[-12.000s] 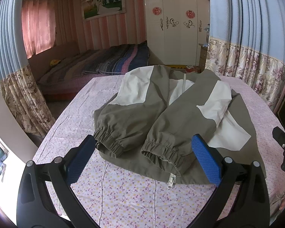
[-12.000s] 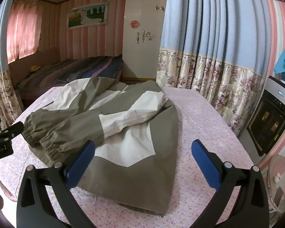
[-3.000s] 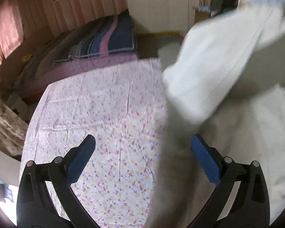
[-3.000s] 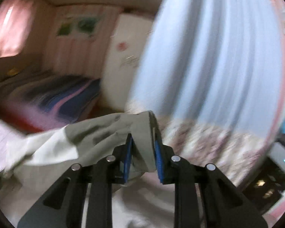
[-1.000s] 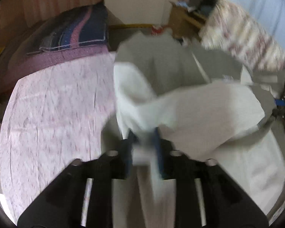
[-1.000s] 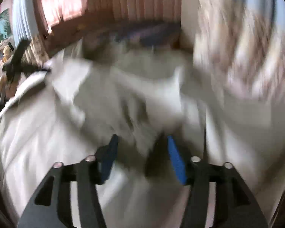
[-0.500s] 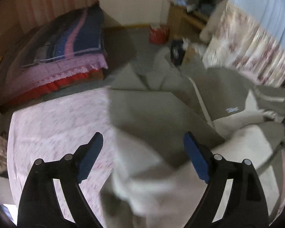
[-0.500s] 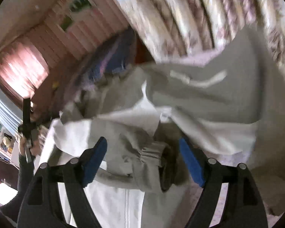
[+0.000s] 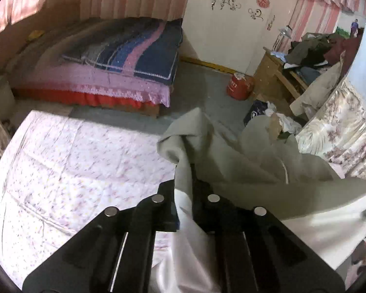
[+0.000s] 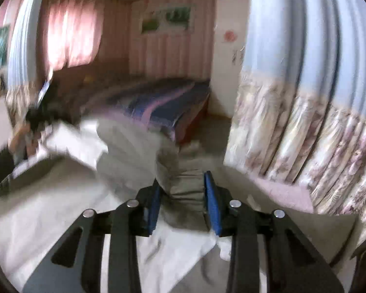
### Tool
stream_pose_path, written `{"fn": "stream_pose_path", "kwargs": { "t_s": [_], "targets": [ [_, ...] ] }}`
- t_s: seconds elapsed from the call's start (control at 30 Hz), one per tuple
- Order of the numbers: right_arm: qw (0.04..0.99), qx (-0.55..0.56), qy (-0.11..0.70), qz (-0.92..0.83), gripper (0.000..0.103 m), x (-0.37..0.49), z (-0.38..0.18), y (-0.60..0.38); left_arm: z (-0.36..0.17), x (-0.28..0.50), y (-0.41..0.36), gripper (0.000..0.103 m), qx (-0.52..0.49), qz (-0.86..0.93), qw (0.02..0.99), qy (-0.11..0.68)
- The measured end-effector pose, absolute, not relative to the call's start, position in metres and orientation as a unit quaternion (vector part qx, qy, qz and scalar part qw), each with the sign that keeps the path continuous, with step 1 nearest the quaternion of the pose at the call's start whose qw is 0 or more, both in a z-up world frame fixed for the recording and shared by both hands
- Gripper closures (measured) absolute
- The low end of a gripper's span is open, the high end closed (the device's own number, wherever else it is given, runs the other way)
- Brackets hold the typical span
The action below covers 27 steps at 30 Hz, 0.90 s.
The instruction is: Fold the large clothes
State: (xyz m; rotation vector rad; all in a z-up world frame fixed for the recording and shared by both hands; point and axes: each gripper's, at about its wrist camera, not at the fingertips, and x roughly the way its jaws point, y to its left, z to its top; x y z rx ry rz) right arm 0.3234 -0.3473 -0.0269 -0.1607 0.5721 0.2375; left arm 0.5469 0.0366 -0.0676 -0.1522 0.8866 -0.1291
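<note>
Both claws are closing on the jacket (image 9: 244, 166) bunched lower right over the floral tabletop (image 9: 60, 171), left claw (image 9: 184, 195) pinching a thin fold, right claw (image 10: 183, 202) squeezing a gathered olive cuff mid-frame.

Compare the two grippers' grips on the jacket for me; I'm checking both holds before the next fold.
The left gripper pinches a thin edge of the jacket, jaws nearly together; the right gripper stands wider around a thick bunched wad. The left gripper's blue pads are hidden by cloth; the right gripper's pads show. Both are closing on the same olive and white jacket.
</note>
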Motion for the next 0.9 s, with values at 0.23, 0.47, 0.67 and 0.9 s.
{"fn": "stream_pose_path", "kwargs": {
  "t_s": [0.23, 0.47, 0.67, 0.9],
  "targets": [
    [0.898, -0.116, 0.421, 0.053, 0.054, 0.276, -0.1, -0.385, -0.081, 0.496, 0.03, 0.028, 0.054, -0.033, 0.897, 0.437],
    [0.94, 0.055, 0.331, 0.062, 0.038, 0.281, -0.034, -0.383, -0.071, 0.46, -0.018, 0.009, 0.093, -0.09, 0.888, 0.442],
    [0.898, -0.034, 0.437, 0.026, 0.068, 0.349, -0.103, -0.322, -0.139, 0.483, -0.027, 0.003, 0.098, -0.057, 0.847, 0.52],
    [0.934, 0.027, 0.356, 0.028, 0.046, 0.288, -0.033, -0.347, -0.089, 0.455, -0.012, 0.008, 0.093, -0.064, 0.879, 0.462]
  ]
}}
